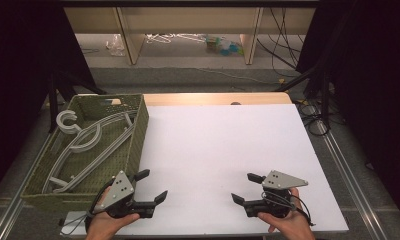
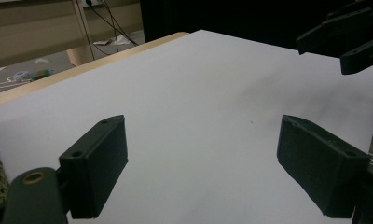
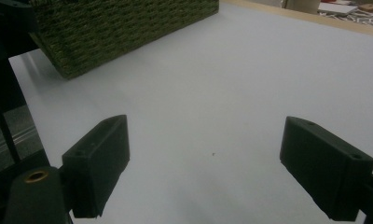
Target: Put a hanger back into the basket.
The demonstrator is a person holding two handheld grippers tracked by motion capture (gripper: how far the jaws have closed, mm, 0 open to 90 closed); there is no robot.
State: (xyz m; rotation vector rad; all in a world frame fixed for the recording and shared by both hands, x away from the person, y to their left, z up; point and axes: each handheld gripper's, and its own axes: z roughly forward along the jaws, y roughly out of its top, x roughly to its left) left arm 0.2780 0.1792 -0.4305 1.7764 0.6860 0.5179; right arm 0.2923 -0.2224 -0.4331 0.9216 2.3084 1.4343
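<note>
Near the front edge of the white table (image 1: 218,150) I hold both grippers low, with their jaws pointing inward toward each other. My left gripper (image 1: 152,186) stands open with nothing between its jaws, close to the front corner of a green woven basket (image 1: 138,135). Inside the basket lie grey plastic hangers (image 1: 83,145). My right gripper (image 1: 246,188) is open and empty too. In the left gripper view the left gripper (image 2: 201,172) faces bare white surface, with the right gripper (image 2: 343,39) at the upper right. The right gripper (image 3: 203,172) looks toward the basket (image 3: 119,28).
The basket sits along the table's left side. A wooden strip (image 1: 213,98) edges the table's far side. Beyond it are shelving legs, cables (image 1: 288,45) and clutter on the floor. Dark curtains stand at both sides.
</note>
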